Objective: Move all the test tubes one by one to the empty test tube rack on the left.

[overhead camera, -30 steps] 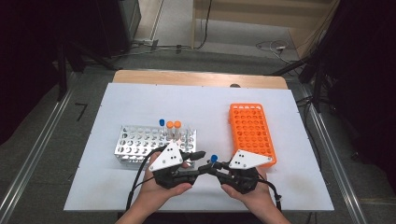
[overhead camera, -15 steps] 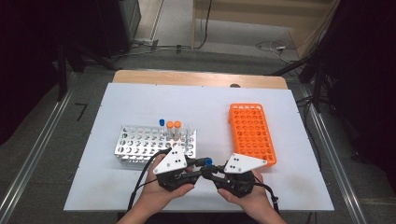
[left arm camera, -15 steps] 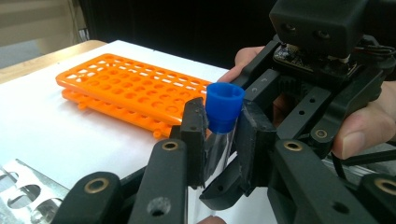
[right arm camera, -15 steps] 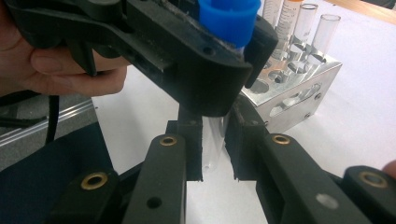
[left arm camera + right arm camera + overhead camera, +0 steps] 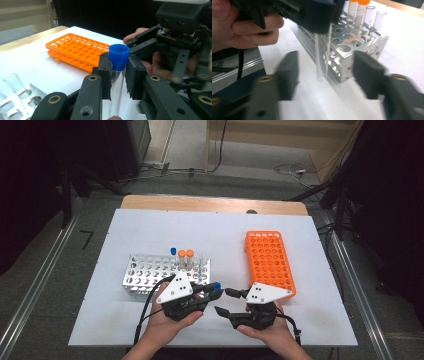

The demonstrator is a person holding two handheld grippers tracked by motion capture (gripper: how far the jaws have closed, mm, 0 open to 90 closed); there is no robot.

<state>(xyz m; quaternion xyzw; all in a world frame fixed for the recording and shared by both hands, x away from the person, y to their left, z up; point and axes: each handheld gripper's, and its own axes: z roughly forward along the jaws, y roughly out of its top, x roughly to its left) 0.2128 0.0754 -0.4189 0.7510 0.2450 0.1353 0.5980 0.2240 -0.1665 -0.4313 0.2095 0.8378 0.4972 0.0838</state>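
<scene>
Two grippers: you hold them facing each other at the near edge of the white table point(image 5: 125, 320), tips almost meeting between the two racks.
Left gripper point(image 5: 119, 75): its jaws have just been closing and now clamp the blue-capped tube point(image 5: 117, 82), pads pressing just under the cap.
Right gripper point(image 5: 325, 75): its jaws have just been opening and stand wide, one on each side of the tube's clear lower end without touching it. You have let go on this side; the handover reads as done.
Tube, where: off the table, in your left gripper, in front of the metal rack point(image 5: 150, 275).
Tube, long axis: it runs along the left jaws, cap at the tips toward your right hand point(image 5: 267, 330), rounded bottom back toward your left hand point(image 5: 167, 327).
Nearer hand: the left one carries the tube, and the metal rack is just beyond that gripper; the orange rack point(image 5: 270, 262) lies just beyond your right gripper.
Turning point: the right jaws bracket the tube, so you would likely have to draw them back along their own line before you swing the left gripper either way.
Metal rack, contents: two orange-capped tubes point(image 5: 186, 260) and another blue-capped one point(image 5: 173, 252) stand upright near its far right corner; in the right gripper view uncapped tubes point(image 5: 379, 20) stand beside them. Other holes look empty.
Orange rack, contents: no tubes seen in its holes.
</scene>
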